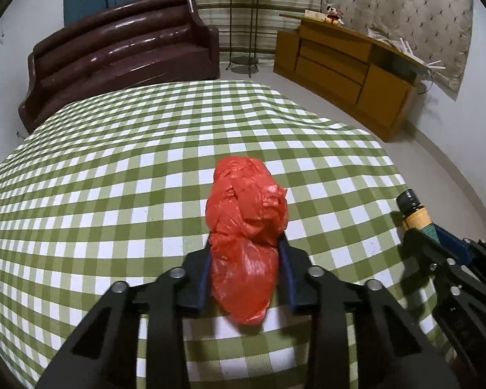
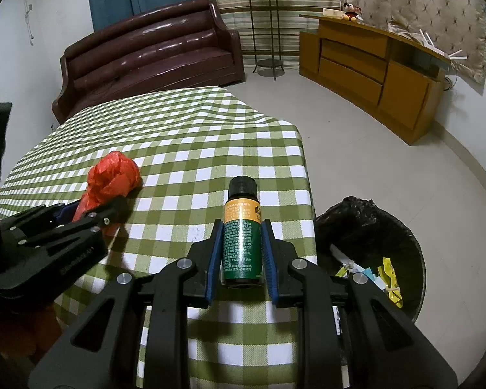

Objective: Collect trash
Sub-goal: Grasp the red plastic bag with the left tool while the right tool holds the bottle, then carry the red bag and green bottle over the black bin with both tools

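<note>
Beside the surface's right edge, bin: black-lined trash bin (image 2: 372, 246) on the floor, wrappers inside.
Surface: green-checked cloth (image 1: 145, 162).
Bag: crumpled red plastic bag (image 1: 248, 227), long axis pointing away toward the far edge, clamped in the left hand-held gripper (image 1: 247, 253).
Bottle: small green bottle (image 2: 241, 236) near the right edge, cap pointing away, gripped by the right hand-held gripper (image 2: 242, 236).

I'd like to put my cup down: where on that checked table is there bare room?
Bare cloth runs from the red bag back to the sofa. Crowded in front: left gripper, right gripper holding the bottle.
</note>
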Available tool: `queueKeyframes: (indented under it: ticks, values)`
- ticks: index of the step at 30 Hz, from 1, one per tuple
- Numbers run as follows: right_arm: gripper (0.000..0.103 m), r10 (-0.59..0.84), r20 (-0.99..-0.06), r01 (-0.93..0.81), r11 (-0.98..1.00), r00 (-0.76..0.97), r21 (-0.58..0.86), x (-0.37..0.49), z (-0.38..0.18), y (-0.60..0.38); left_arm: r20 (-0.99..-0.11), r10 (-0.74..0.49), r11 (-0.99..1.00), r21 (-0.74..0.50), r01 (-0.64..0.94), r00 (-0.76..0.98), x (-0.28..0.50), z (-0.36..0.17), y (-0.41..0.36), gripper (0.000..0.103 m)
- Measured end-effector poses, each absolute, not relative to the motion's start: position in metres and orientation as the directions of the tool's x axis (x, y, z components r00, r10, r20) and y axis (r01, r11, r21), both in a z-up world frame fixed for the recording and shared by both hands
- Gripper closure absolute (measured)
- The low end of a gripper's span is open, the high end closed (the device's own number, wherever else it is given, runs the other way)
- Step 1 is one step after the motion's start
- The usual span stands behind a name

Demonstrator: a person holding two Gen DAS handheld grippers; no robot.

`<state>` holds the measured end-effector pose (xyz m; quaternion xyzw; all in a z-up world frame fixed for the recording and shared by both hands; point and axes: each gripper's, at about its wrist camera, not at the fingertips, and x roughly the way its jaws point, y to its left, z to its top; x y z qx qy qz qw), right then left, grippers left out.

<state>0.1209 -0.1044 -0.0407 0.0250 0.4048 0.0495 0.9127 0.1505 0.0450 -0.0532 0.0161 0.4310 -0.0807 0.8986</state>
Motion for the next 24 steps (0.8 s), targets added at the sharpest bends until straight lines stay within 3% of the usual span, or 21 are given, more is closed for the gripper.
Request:
queueKeyframes:
  ticks: [24]
  values:
    - [0.08,0.097,-0.723,-0.069,0.995,0.684,0.068,0.064,-0.04,-0.106,-0.73,-0.14,0.986,-0.038,0.165,0.669,0.055,-0.037,0.063,0.078]
